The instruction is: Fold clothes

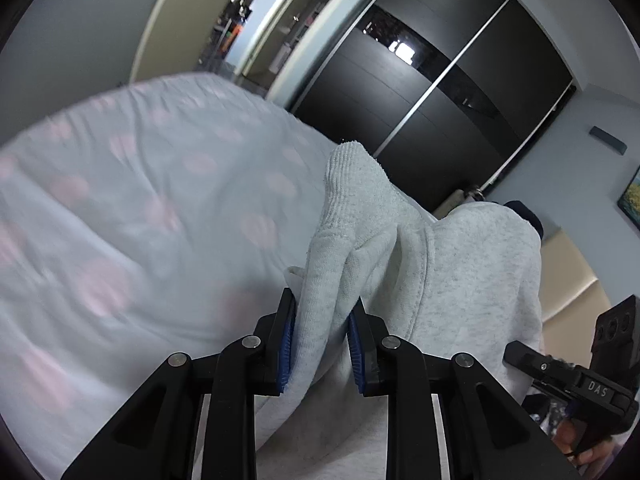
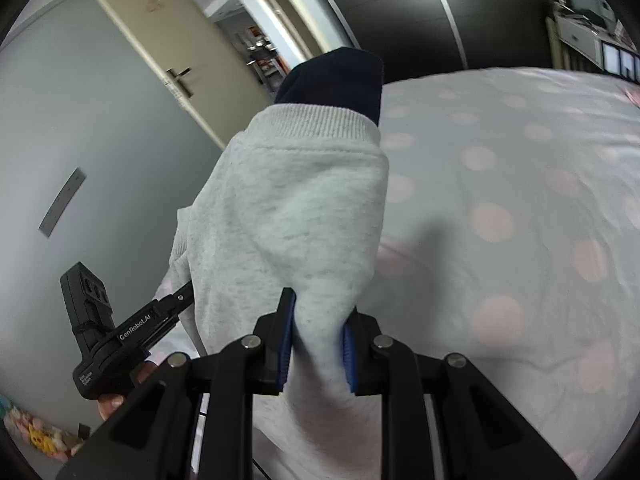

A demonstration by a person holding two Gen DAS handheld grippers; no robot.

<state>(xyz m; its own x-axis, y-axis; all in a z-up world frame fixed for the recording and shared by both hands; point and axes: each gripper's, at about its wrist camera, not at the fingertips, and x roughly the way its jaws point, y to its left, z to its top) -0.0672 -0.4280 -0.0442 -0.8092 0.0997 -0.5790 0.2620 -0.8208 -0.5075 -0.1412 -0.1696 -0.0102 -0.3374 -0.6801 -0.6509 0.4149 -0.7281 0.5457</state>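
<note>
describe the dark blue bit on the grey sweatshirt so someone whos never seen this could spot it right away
Start at the bed with the pale sheet dotted in pink. Above it both tongs, left tongs and right tongs, hold up a light grey fleece sweatshirt. At its top, past a ribbed grey band, pokes out the navy blue fabric piece, the only dark cloth there.

"DAS" on right gripper [image 1: 576,392] | "GenRobot.AI" on left gripper [image 2: 132,332]
</note>
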